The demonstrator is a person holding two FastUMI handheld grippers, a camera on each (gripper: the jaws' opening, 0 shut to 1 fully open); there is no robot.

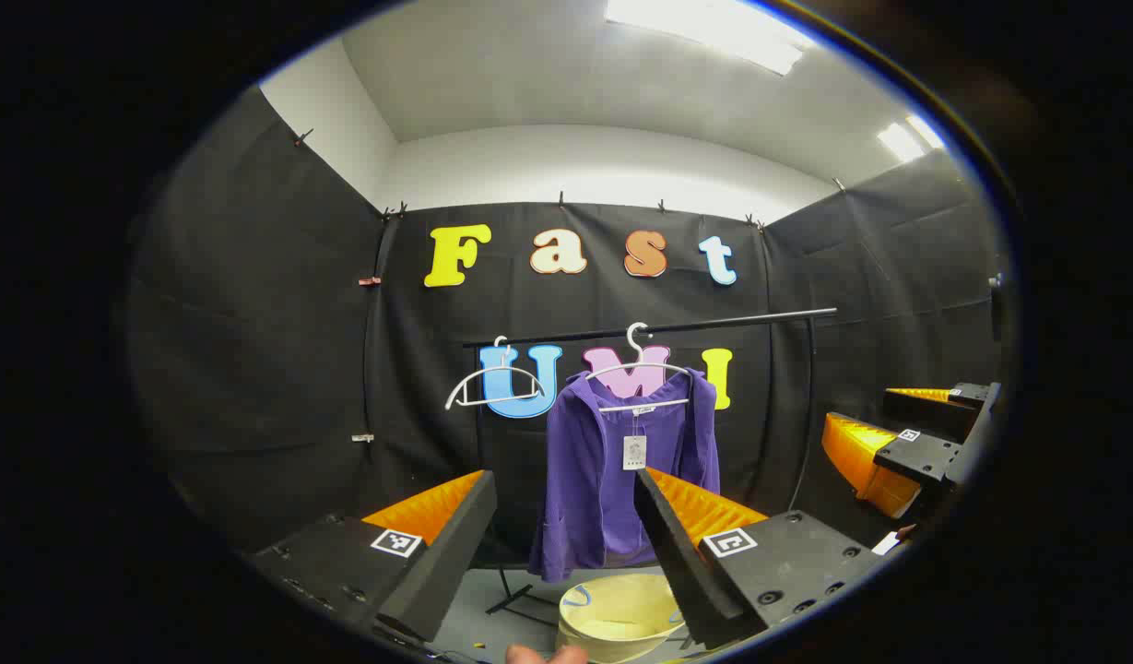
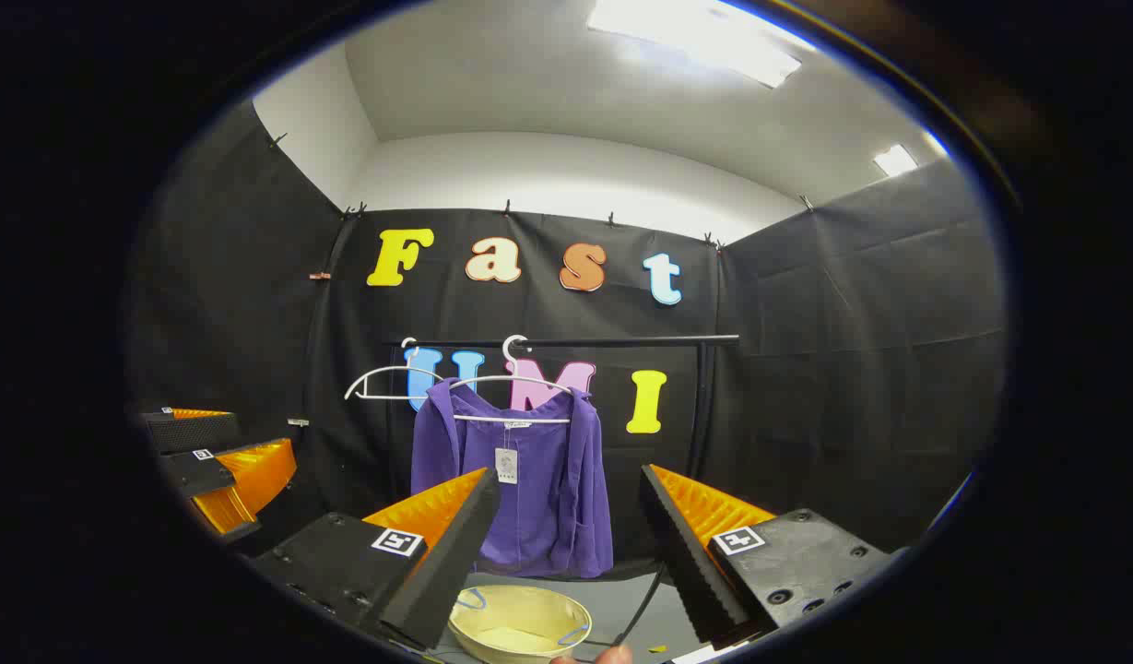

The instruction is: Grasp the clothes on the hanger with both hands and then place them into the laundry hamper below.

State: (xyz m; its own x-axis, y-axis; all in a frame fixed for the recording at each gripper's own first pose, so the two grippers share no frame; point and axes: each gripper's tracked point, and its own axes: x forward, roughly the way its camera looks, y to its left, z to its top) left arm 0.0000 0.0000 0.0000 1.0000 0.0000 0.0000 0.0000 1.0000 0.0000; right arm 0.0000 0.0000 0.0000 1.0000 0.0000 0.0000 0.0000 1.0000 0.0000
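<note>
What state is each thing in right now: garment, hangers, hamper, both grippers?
Purple garment: hanging on its hanger, front open, tag dangling, ungrasped.
Loaded hanger: hooked on the rail.
Spare hanger: bare, hooked on the rail.
Laundry hamper: on the floor below the garment, upright.
Left gripper: open, holding nothing, short of the garment.
Right gripper: open, holding nothing, short of the garment.

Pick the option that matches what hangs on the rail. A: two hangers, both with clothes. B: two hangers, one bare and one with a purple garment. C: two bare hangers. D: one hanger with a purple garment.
B: the left gripper view shows a bare white hanger on the rail beside a second hanger carrying the purple garment, above the laundry hamper.
</note>
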